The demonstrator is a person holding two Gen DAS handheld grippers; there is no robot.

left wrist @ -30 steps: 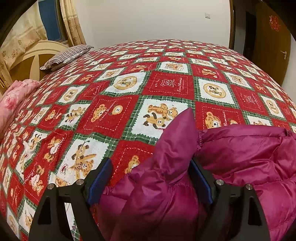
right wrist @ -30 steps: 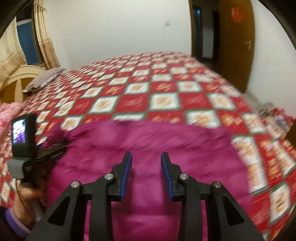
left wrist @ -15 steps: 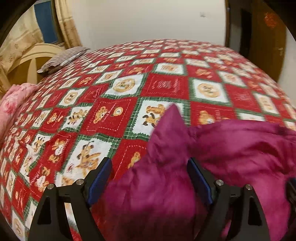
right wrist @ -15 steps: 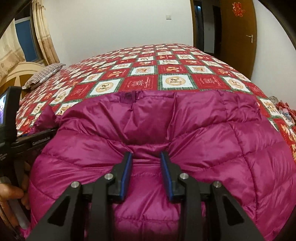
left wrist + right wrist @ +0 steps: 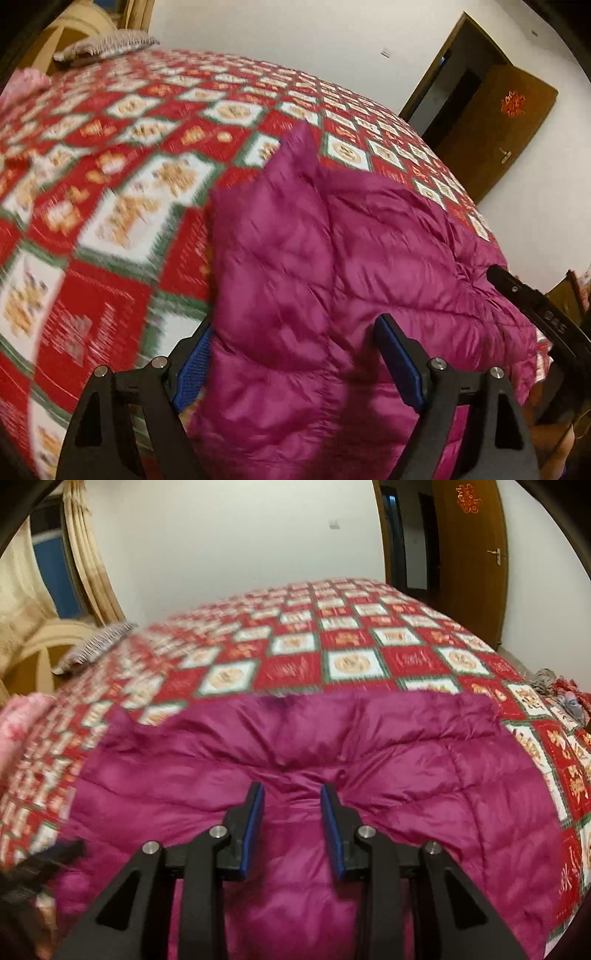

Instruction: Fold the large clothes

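Left hand-held gripper (image 5: 295, 363) is spread wide around a thick fold of the jacket (image 5: 332, 258), its blue pads (image 5: 400, 363) hugging the puffy fabric on both sides, so I read that as a grip on the jacket. My right hand-held gripper (image 5: 291, 812) sits narrow, pinching a bunched ridge of the same magenta down jacket between its pads. Jacket lies spread across the near part of the bed (image 5: 351, 642), on the red checked quilt (image 5: 110, 221), one corner poking up at the left, a striped pillow (image 5: 96, 646) far off by the headboard.
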